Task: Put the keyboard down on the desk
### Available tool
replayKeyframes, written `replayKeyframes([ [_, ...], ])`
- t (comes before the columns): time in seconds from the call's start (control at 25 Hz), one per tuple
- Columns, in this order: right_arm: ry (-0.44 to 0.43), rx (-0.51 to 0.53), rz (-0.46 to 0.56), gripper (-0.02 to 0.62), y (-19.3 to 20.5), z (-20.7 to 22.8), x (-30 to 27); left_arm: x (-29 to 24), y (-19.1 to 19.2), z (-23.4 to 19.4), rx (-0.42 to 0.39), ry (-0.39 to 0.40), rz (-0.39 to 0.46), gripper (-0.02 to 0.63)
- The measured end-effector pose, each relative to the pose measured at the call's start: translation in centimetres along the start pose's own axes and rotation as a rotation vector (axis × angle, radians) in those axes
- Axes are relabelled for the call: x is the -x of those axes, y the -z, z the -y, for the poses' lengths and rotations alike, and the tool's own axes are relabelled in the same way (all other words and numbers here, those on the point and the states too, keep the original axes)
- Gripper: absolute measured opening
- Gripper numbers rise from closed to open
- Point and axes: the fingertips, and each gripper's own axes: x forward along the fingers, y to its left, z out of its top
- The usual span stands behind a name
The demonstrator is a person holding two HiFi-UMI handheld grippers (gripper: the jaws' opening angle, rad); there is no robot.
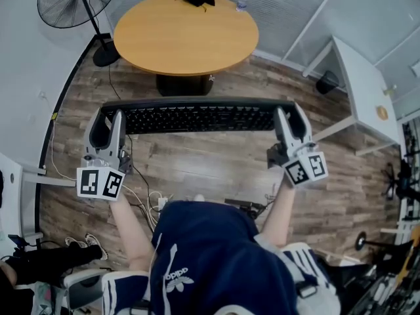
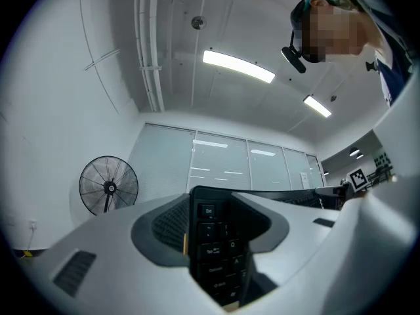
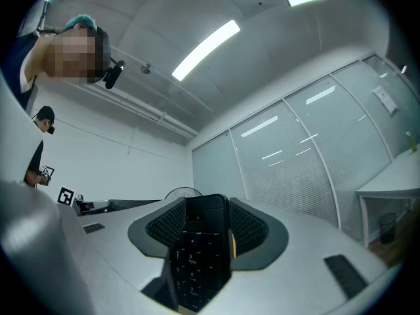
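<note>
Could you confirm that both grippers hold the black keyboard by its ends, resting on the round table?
Not quite: the left gripper and right gripper do hold the keyboard by its ends, but over the floor, short of the round table, as the head view shows.

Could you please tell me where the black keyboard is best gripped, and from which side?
Grip the keyboard at its two short ends, coming in from its near long edge. It is long, flat and level, so a grip at each end should keep it balanced. That is how the left tongs and right tongs hold it.
</note>
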Motion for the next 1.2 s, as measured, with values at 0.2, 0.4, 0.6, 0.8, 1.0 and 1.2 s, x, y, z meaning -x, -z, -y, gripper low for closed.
replayKeyframes([
  [0.2,-0.005,0.004,0.000,0.198,-0.1,-0.2,1.5,1.4,0.4,1.0,0.008,-0.001,0.003,0.183],
  [0.4,0.004,0.001,-0.007,0.198,0.4,-0.6,1.7,1.9,0.8,0.7,0.010,-0.001,-0.001,0.183],
  [0.6,0.020,-0.008,-0.021,0.198,1.4,-0.3,-1.7,-1.2,1.0,-2.1,0.010,0.014,-0.007,0.183],
  [0.8,0.046,-0.009,-0.037,0.198,0.3,0.9,-12.3,-10.3,-0.4,-9.0,0.032,0.039,-0.019,0.183],
  [1.0,0.051,0.001,0.012,0.198,0.3,0.9,-13.6,-11.9,-0.7,-10.2,0.014,0.062,0.011,0.183],
  [1.2,0.066,0.002,0.039,0.198,1.1,0.9,-13.0,-12.2,-0.6,-10.3,-0.003,0.084,0.030,0.183],
])
